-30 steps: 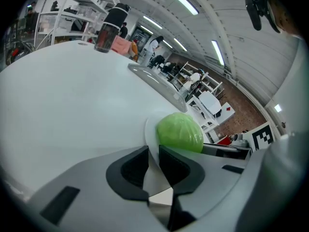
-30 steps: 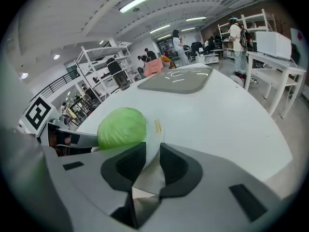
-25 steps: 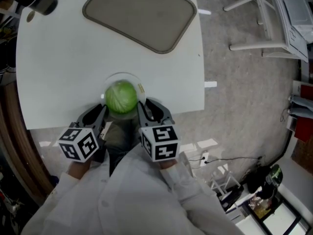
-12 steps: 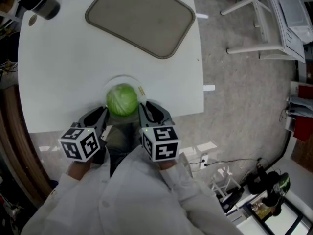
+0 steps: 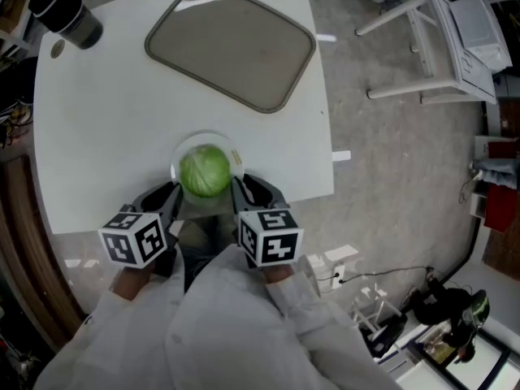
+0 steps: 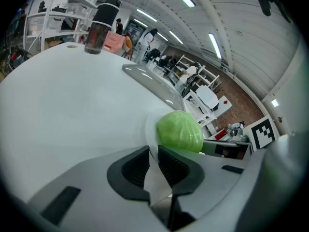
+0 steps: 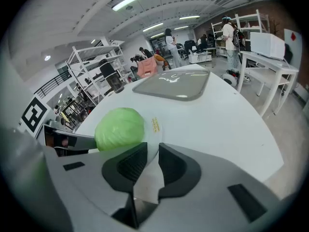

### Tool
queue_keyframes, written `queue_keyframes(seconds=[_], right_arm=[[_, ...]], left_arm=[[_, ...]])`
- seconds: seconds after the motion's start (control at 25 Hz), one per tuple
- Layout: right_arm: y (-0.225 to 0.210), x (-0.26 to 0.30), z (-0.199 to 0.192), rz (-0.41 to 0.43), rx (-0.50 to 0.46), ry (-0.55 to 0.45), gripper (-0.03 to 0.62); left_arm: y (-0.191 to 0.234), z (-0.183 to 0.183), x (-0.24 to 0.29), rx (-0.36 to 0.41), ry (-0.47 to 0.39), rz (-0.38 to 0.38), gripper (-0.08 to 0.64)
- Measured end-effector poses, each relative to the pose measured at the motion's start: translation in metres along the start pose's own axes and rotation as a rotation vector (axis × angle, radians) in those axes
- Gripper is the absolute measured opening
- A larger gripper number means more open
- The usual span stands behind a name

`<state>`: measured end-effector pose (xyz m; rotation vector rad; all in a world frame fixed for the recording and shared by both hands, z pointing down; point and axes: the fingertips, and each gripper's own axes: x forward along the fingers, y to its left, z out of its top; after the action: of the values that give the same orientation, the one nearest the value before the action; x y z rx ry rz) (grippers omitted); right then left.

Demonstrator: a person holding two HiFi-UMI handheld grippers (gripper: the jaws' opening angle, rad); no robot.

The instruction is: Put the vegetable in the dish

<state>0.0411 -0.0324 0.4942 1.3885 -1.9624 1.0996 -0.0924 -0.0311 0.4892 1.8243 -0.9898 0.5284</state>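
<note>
Dish (image 5: 204, 136) at near edge of table (image 5: 114, 112)

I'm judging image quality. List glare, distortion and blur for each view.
Head view: evenly lit, sharp, a pale glare streak on the tray. Left gripper view: heavy fisheye bending, black corners, cabbage slightly soft. Right gripper view: same bending and dark corners, bright reflections on the tray, dish rim washed out against the white table.

Head view. Free passage: bare white table (image 5: 106, 128) at frame left and centre; band between tray (image 5: 231, 43) (upper centre) and dish (image 5: 203, 139) (lower centre); strip right of dish. Obstacles: dark bottle (image 5: 69, 15), upper left; cabbage (image 5: 205, 171) filling dish; left gripper (image 5: 174, 192) and right gripper (image 5: 236, 185) clamped on dish's near rim.
</note>
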Motion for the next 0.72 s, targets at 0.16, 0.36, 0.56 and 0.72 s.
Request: queue_keyframes(seconds=[0.16, 0.36, 0.56, 0.72], right_arm=[[0.003, 0.001, 0.006, -0.007, -0.003, -0.007, 0.081], [0.006, 0.003, 0.016, 0.001, -0.009, -0.014, 0.081], [0.004, 0.012, 0.026, 0.017, -0.007, -0.004, 0.081], [-0.002, 0.02, 0.041, 0.032, -0.011, 0.006, 0.081]], left_arm=[[0.002, 0.004, -0.002, 0.015, 0.01, -0.014, 0.063], [0.003, 0.014, -0.004, 0.024, 0.01, -0.008, 0.063], [0.005, 0.025, -0.001, 0.017, 0.007, 0.006, 0.063], [0.003, 0.037, 0.006, 0.013, 0.009, 0.01, 0.063]])
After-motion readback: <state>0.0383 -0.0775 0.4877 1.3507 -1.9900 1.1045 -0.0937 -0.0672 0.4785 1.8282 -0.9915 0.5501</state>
